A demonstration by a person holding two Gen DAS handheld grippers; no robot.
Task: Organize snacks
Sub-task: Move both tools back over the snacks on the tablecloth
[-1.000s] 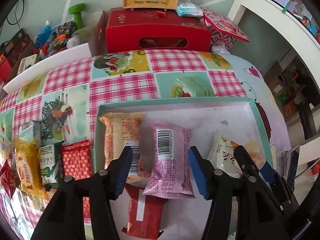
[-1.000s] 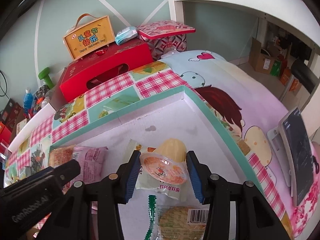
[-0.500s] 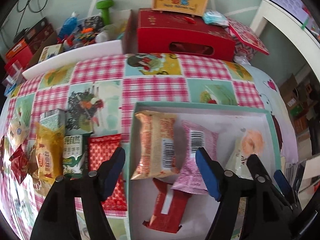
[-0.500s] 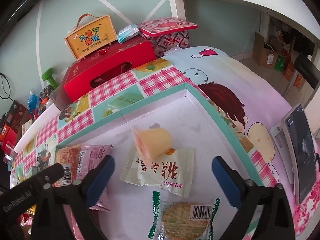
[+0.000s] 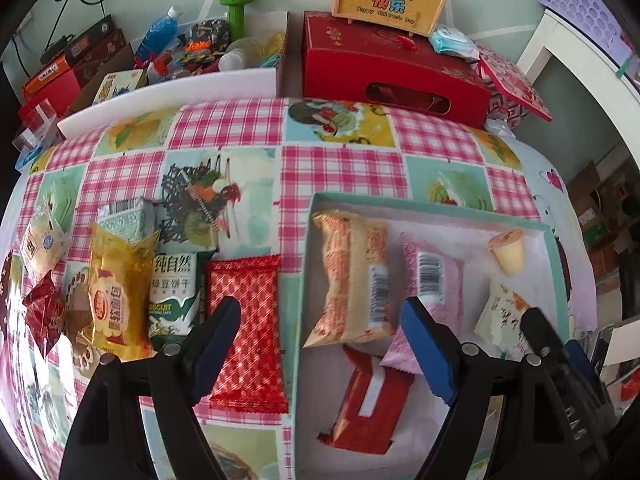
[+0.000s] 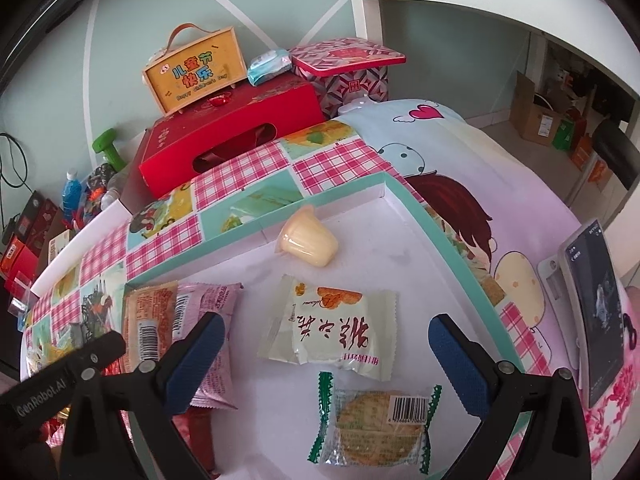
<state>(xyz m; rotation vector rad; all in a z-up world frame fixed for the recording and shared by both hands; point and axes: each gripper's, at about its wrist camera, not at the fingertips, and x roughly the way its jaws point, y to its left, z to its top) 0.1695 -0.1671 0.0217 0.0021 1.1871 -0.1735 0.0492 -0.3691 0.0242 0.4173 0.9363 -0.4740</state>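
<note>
Snacks lie partly inside a shallow box with a teal rim (image 5: 554, 248) and partly on the checked cloth to its left. The box stands on the desk (image 5: 340, 168), at the right side of it.

Inside the box, in the left wrist view, an orange packet (image 5: 352, 276) lies at the far left, with a pink packet (image 5: 430, 280) just beside it on the right. A dark red packet (image 5: 368, 404) lies nearer, partly under them. A yellow jelly cup (image 6: 308, 238) lies on its side near the far wall, apart from the pale packet with red writing (image 6: 332, 326). A clear packet with a round biscuit (image 6: 376, 424) lies nearest.

Outside the box, a red patterned packet (image 5: 246, 332) lies just beside the left wall, then a green-and-white biscuit packet (image 5: 174, 292) and a gold packet (image 5: 114, 292).

The left tongs (image 5: 320, 344) are opening and pinch nothing; they hang above the left wall of the box. The right tongs (image 6: 326, 360) are spread wide and empty, above the pale packet.
</note>
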